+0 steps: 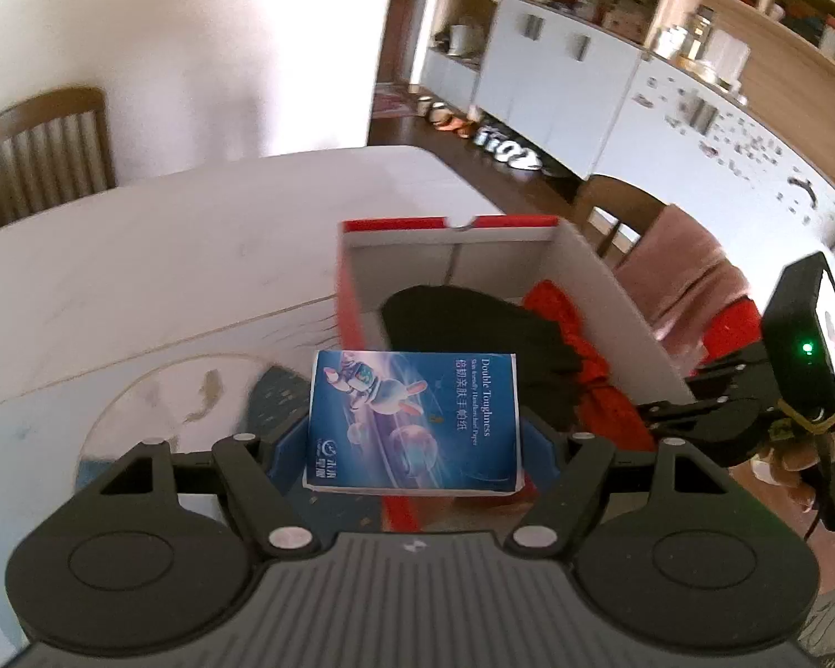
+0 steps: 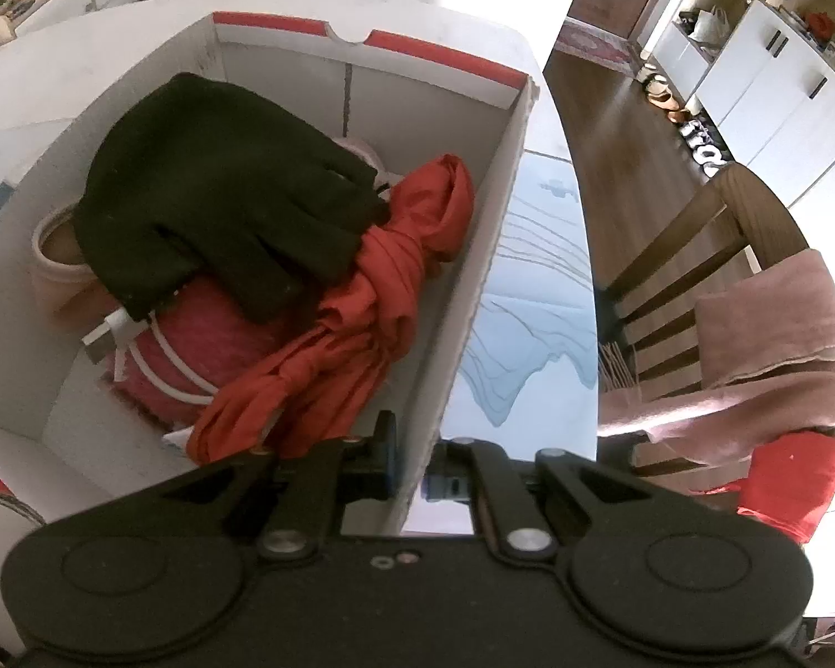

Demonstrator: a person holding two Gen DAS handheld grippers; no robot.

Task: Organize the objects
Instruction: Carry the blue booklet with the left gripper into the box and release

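Two grippers share the work here: the left gripper (image 1: 414,445) holds a blue tissue pack (image 1: 414,423) flat between its blue pads, its jaws standing wide but pressed against the pack's two sides, while the right gripper (image 2: 412,479) is pinched nearly shut on the near right wall of the red-and-white cardboard box (image 2: 473,278), steadying it on the white table (image 1: 167,256). The pack hangs above the box's near left corner, not yet inside. Within the box lie a black glove (image 2: 222,189), a knotted red cloth (image 2: 362,300), a pink bundle tied with white cord (image 2: 195,345) and what looks like a pale pink bowl (image 2: 55,261) under the glove. The step in hand appears to be carrying the pack to the box. The next move likely calls for bringing it forward over the open space, lowering it onto or beside the soft things, and only then spreading the jaws. Since free floor is scarce, the pack may have to rest on top of the glove, where it could tip.
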